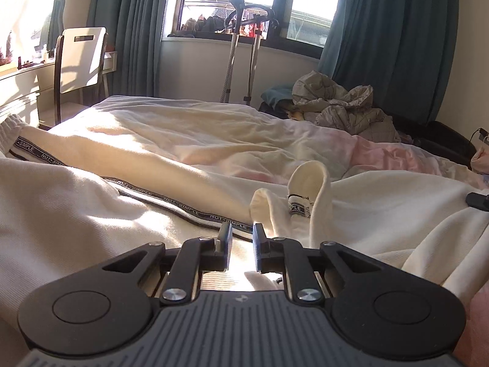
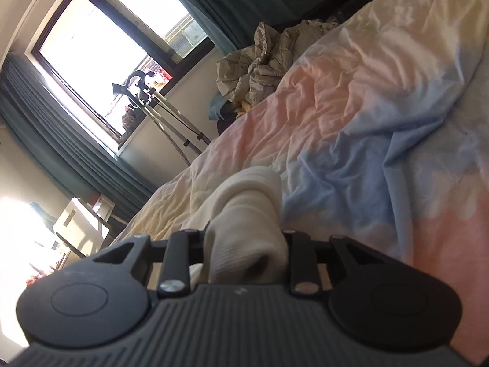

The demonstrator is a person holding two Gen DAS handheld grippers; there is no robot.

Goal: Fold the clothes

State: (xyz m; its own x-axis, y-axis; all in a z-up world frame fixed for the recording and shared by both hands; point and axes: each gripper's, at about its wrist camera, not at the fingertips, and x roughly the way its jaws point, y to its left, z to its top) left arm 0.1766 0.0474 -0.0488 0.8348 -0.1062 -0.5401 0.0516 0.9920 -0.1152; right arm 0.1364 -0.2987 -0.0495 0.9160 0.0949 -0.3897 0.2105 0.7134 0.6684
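Observation:
Cream trousers [image 1: 137, 159] with a black "NOT-SIMPLE" tape stripe [image 1: 171, 202] lie across the bed, one leg running off to the left. A fold of the same cloth [image 1: 308, 180], with a small label on it, stands up just beyond my left gripper [image 1: 242, 235]. The left jaws stand a little apart over the cloth, with nothing pinched between the blue pads [image 1: 226, 234]. In the right wrist view a thick roll of ribbed cream cloth [image 2: 247, 202] fills my right gripper [image 2: 244, 238] and hides its fingertips. The right gripper is shut on that roll.
A pastel pink, blue and yellow duvet [image 2: 351, 107] covers the bed. A crumpled grey quilted jacket [image 1: 342, 104] lies at the far side. A garment steamer stand [image 1: 235, 46] is by the window, a white chair [image 1: 82, 58] and a desk at the left. A small dark object [image 1: 478, 200] shows at the right edge.

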